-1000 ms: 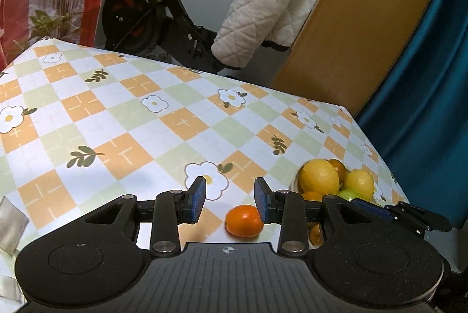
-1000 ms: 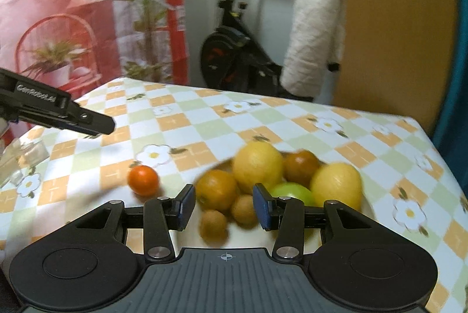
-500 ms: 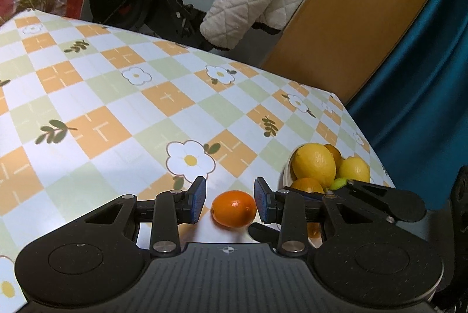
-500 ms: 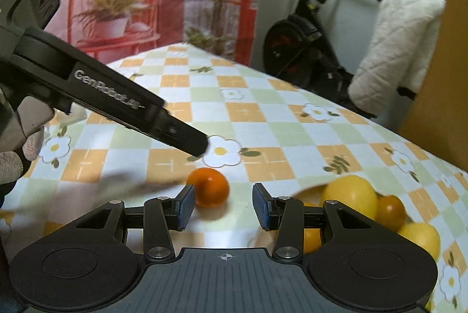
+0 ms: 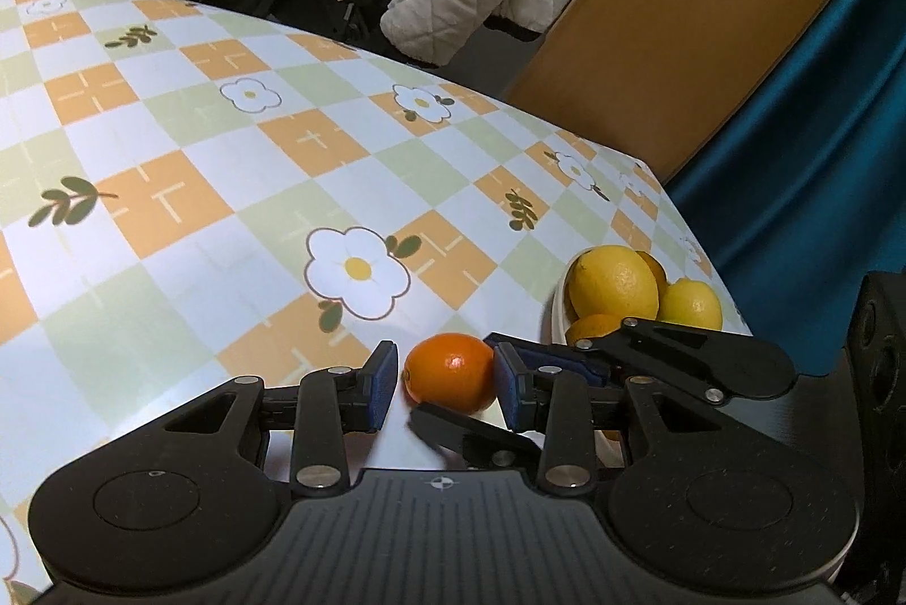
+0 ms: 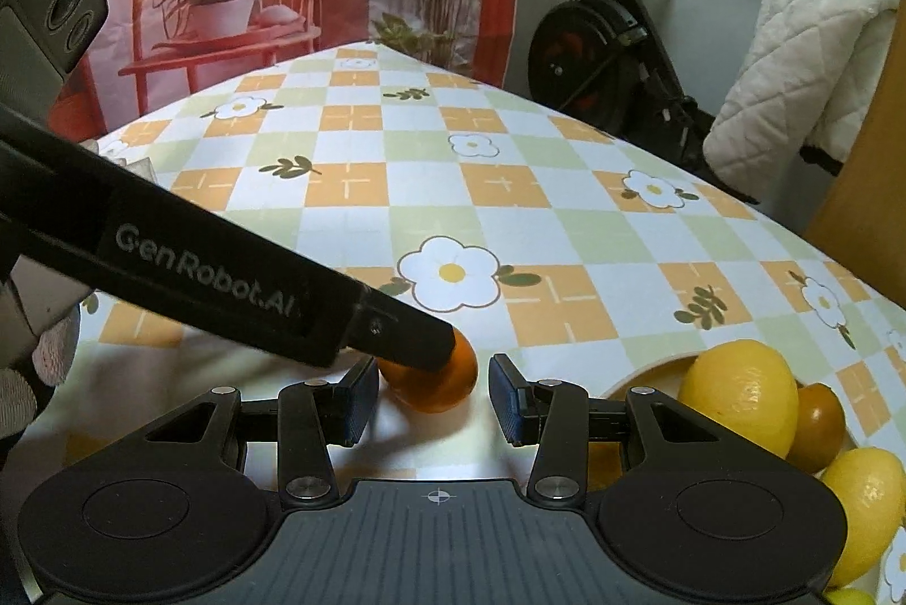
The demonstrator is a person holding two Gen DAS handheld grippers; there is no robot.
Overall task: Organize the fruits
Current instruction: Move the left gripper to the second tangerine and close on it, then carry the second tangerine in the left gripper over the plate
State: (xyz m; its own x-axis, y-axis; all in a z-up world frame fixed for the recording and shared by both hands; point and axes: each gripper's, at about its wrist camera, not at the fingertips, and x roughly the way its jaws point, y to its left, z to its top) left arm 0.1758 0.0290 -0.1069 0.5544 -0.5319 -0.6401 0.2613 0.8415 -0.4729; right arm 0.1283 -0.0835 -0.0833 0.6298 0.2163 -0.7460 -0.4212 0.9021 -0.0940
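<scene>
bare tablecloth (image 5: 238, 186) lies beyond the orange (image 5: 451, 372); left gripper (image 5: 444, 381) and right gripper (image 6: 433, 398) angle down, narrow jaws flanking it, ungripped.

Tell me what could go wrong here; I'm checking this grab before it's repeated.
Both tools crowd one fruit: the left tool and right tool each straddle the loose orange, so they may collide or knock it away. The orange lies on the smooth tablecloth and could roll. The bowl already looks heaped, so adding fruit might spill it.
</scene>
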